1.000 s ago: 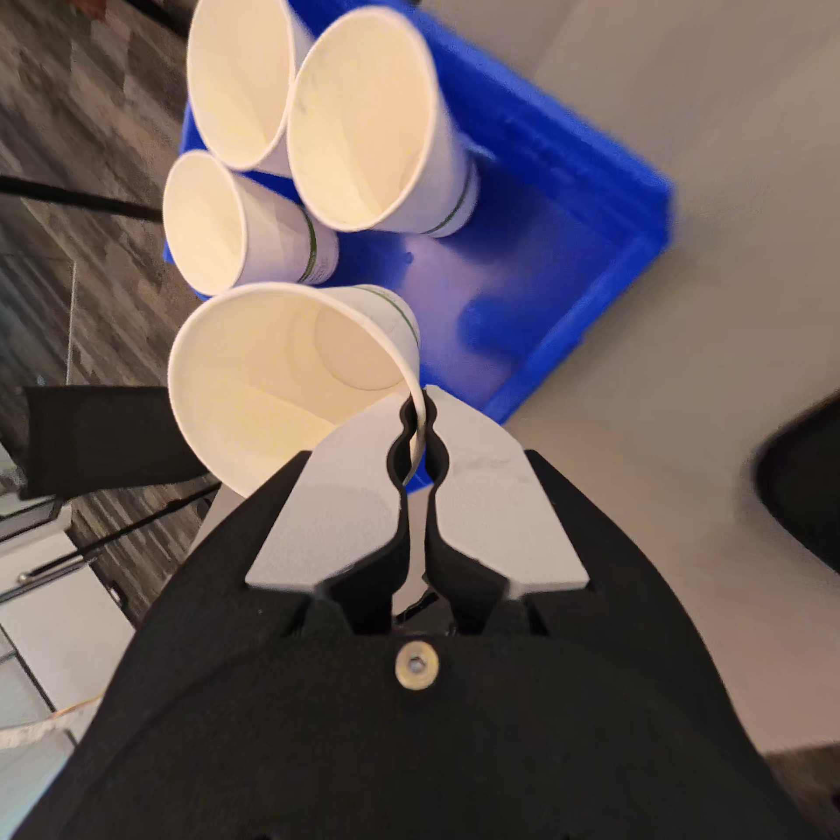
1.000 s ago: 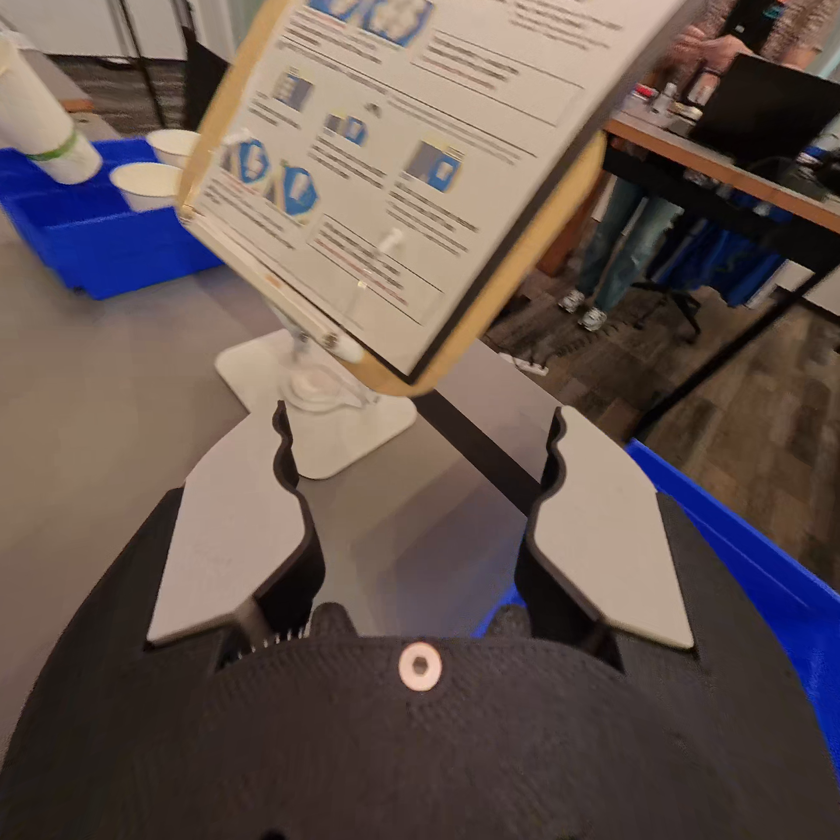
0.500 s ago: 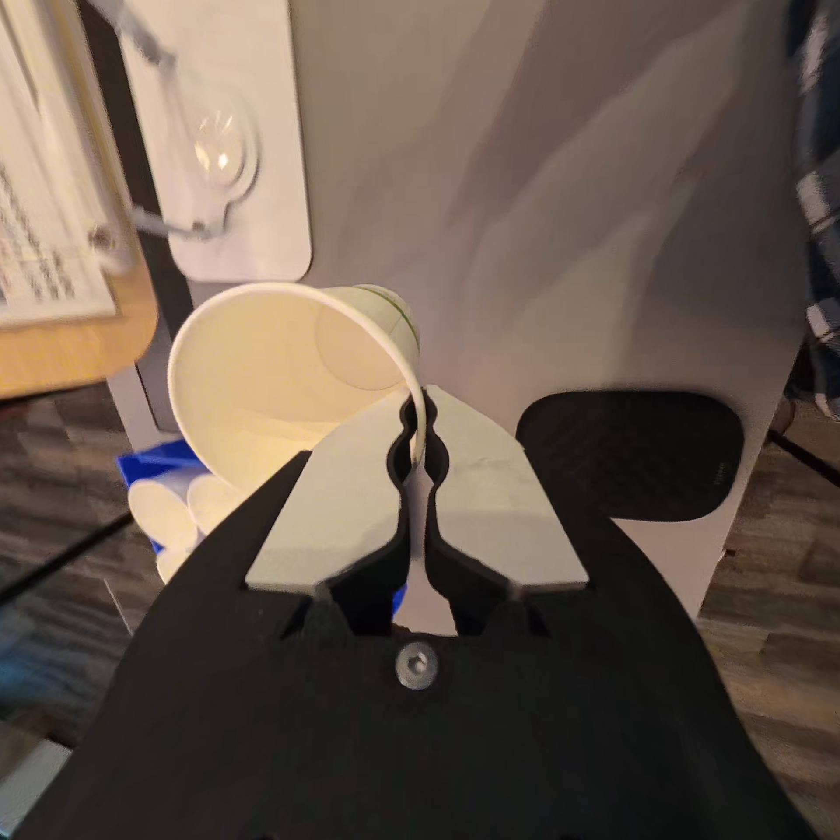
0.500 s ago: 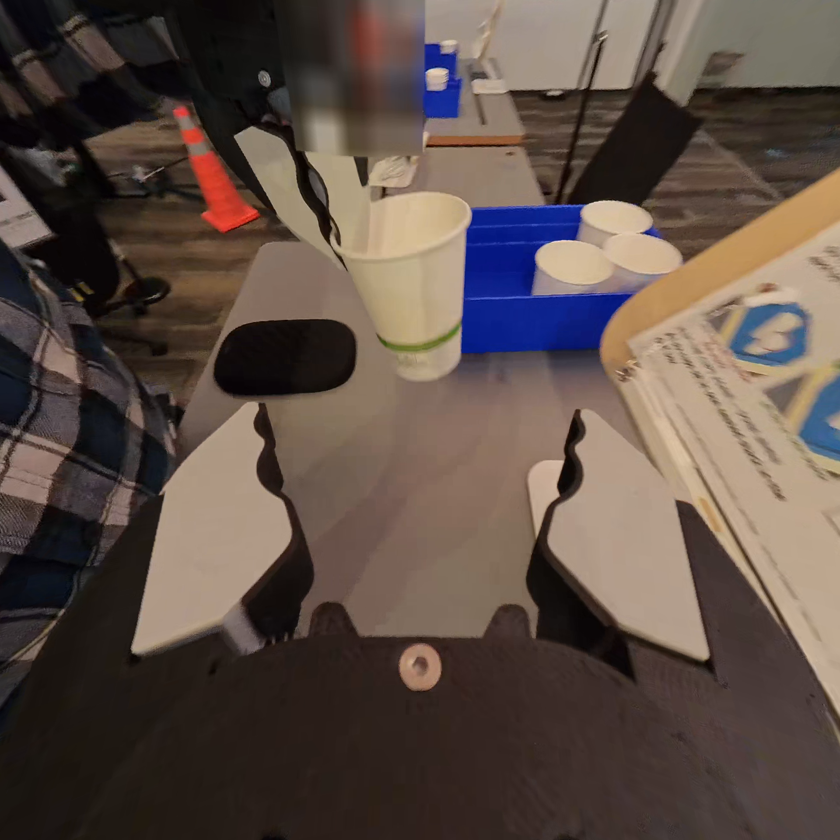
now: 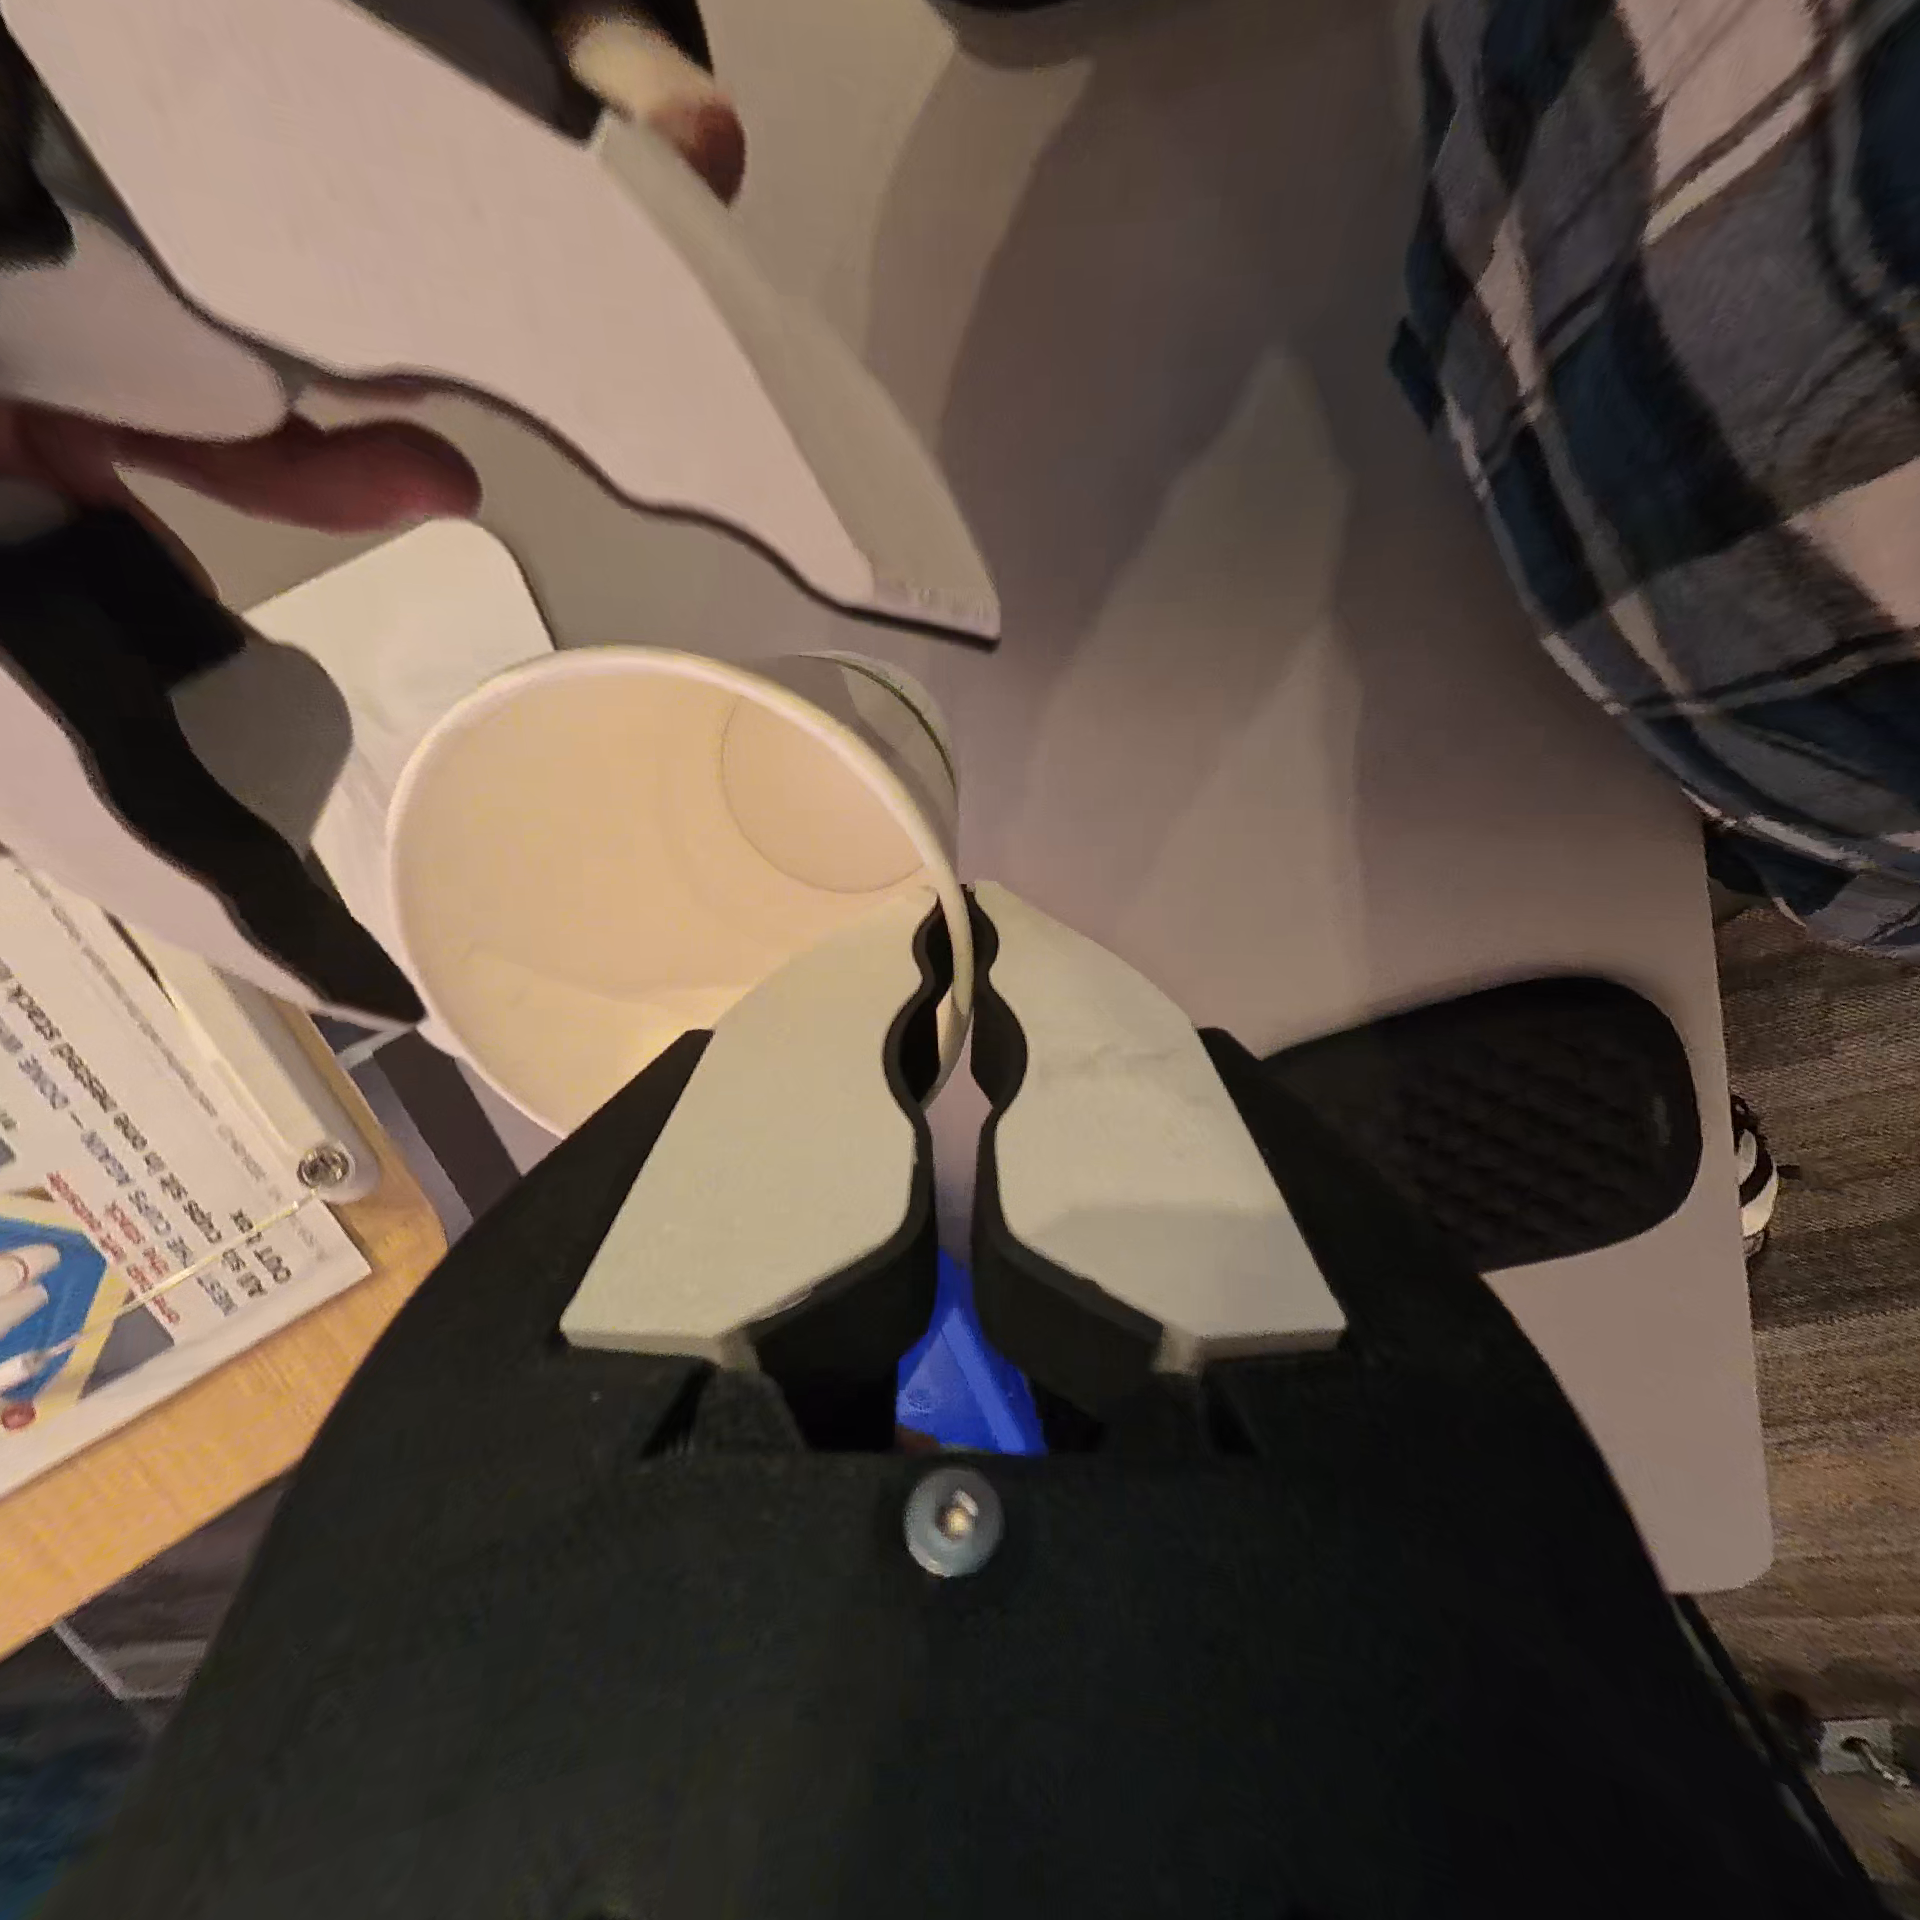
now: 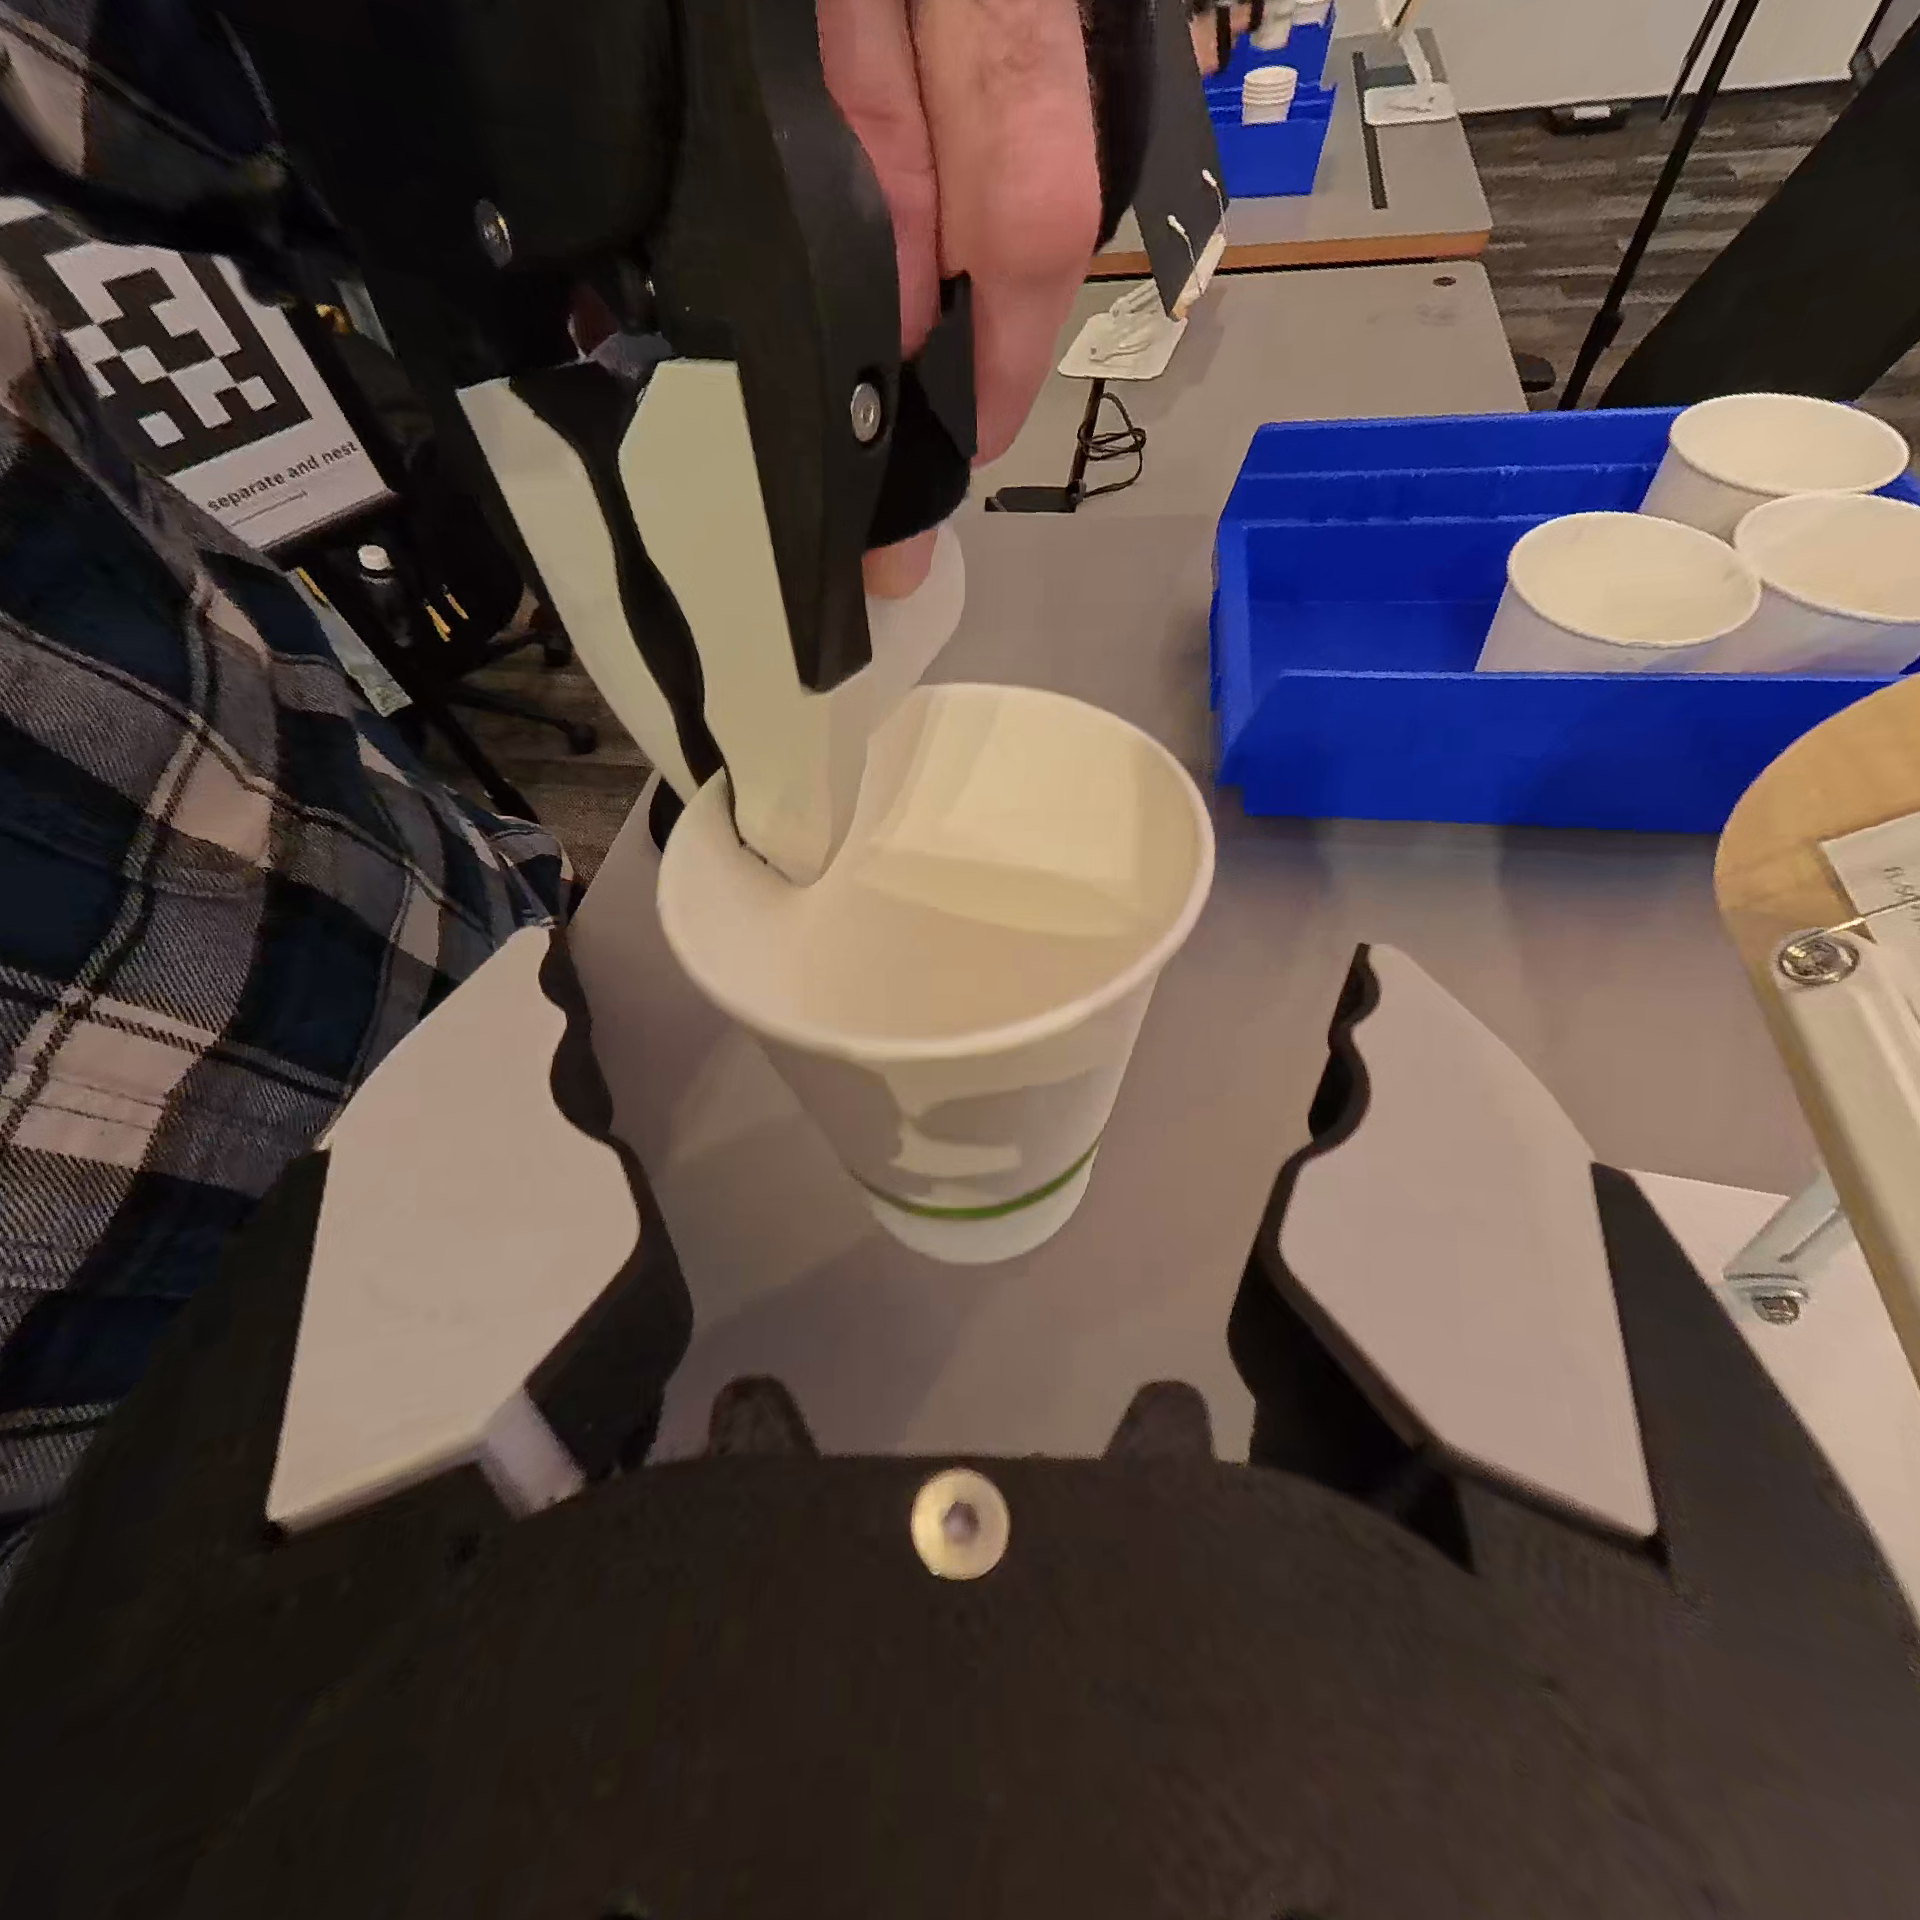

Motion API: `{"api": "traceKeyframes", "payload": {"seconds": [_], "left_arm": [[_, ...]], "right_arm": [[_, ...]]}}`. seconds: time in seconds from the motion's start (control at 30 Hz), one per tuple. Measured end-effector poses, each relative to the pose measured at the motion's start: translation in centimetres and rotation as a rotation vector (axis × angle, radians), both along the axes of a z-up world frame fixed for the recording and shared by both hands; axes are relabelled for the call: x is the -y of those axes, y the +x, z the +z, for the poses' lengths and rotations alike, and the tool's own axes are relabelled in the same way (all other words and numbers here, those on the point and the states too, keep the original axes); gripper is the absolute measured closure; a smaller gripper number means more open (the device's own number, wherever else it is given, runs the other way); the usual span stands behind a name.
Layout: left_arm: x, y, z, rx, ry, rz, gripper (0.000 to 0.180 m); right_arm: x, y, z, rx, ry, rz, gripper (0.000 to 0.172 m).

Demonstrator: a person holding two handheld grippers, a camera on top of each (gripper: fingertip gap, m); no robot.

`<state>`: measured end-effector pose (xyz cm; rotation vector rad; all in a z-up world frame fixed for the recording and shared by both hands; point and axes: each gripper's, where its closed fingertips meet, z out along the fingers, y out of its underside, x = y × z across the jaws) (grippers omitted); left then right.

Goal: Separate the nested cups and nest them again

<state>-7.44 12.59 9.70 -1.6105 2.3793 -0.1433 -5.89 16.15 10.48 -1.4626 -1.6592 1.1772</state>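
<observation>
My left gripper point(image 5: 954, 935) is shut on the rim of a white paper cup point(image 5: 644, 862) with a green band and holds it just above the grey table point(image 5: 1299, 623). One finger is inside the cup, the other outside. The same cup point(image 6: 935, 997) shows in the right wrist view, with the left gripper point(image 6: 764, 842) pinching its far-left rim. My right gripper point(image 6: 961, 1039) is open, with its fingers on either side of the cup and not touching it. It also shows in the left wrist view point(image 5: 520, 499), close to the cup.
A blue bin point(image 6: 1455, 727) at the right holds three more white cups point(image 6: 1621, 592). A wooden clipboard with a printed sheet on a white stand point(image 6: 1829, 935) is at the right edge. A black pad point(image 5: 1486, 1112) lies on the table. A person in a plaid shirt point(image 6: 156, 831) stands at the left.
My left gripper carried the cup from over the blue bin to the middle of the table, still pinched at the rim. My right gripper swung round and closed in around the cup, still open.
</observation>
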Motion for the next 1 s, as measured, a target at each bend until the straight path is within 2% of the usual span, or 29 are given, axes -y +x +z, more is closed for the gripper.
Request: {"api": "traceKeyframes", "payload": {"seconds": [0.03,0.6,0.67,1.0], "left_arm": [[0.0,0.3,0.0,0.001,-0.003,-0.011,0.18],[0.3,2.1,0.0,0.044,-0.063,-0.064,0.18],[0.4,2.3,0.2,0.053,-0.07,-0.066,0.18],[0.8,2.5,-0.2,0.037,-0.081,-0.083,0.18]], "right_arm": [[0.1,0.0,0.0,-0.003,-0.004,0.008,0.039],[1.4,-0.6,-0.7,-0.007,-0.048,0.091,0.048],[1.4,-0.7,-0.6,-0.011,-0.047,0.083,0.042],[2.1,-1.5,-0.4,-0.014,-0.04,0.104,0.043]]}}
